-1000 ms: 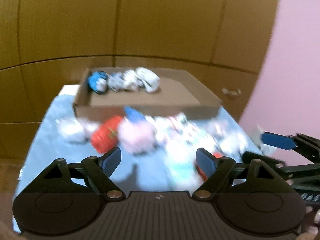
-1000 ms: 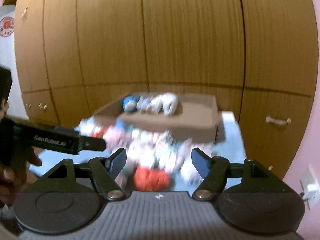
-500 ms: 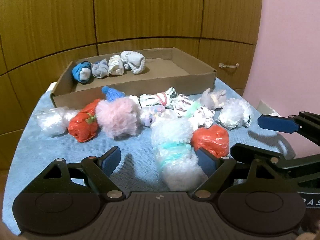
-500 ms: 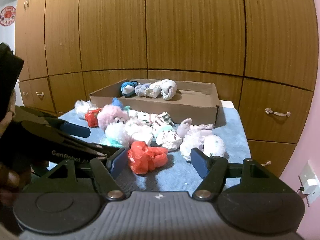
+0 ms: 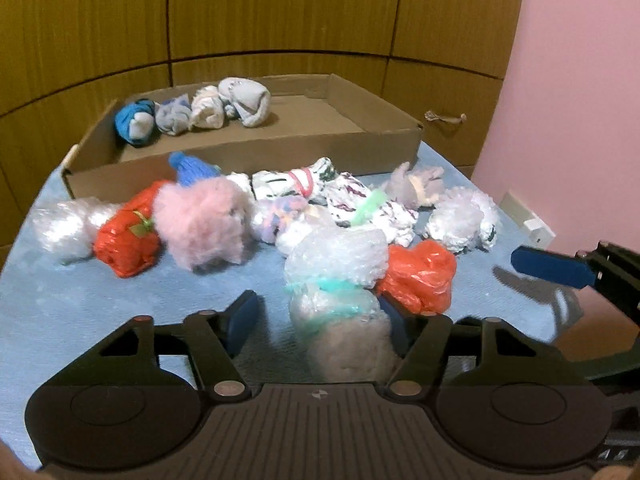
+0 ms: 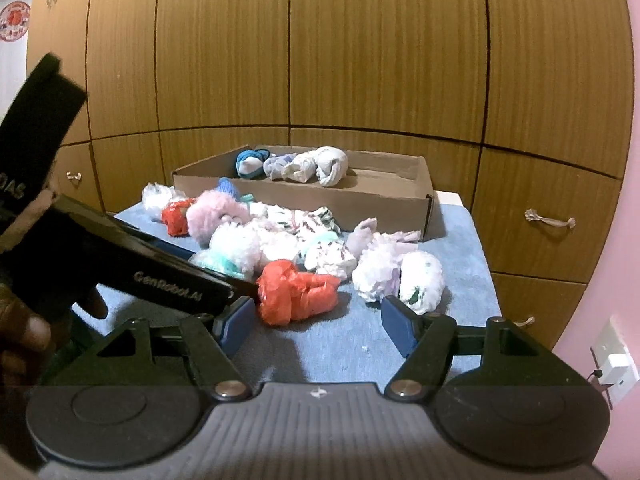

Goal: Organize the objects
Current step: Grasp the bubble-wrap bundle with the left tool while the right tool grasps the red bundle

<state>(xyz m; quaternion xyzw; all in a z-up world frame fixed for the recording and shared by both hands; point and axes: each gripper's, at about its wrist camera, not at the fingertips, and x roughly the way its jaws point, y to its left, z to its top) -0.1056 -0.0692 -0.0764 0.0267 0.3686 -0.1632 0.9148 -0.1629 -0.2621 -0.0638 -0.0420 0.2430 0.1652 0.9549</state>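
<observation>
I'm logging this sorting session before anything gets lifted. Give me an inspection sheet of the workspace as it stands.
Surface: blue cloth covers the table.
Job's things: four rolled socks lined up in the cardboard tray; wrapped bundles piled in front of it, among them a pink fluffy bundle and two red bags.
Clutter: nothing seen.
Grippers: left gripper has just been closing around the clear-wrapped bundle, left pad not touching; right gripper open, nothing between.
Cables: nothing seen.
Surroundings: wooden cabinet doors, pink wall, wall socket.
</observation>
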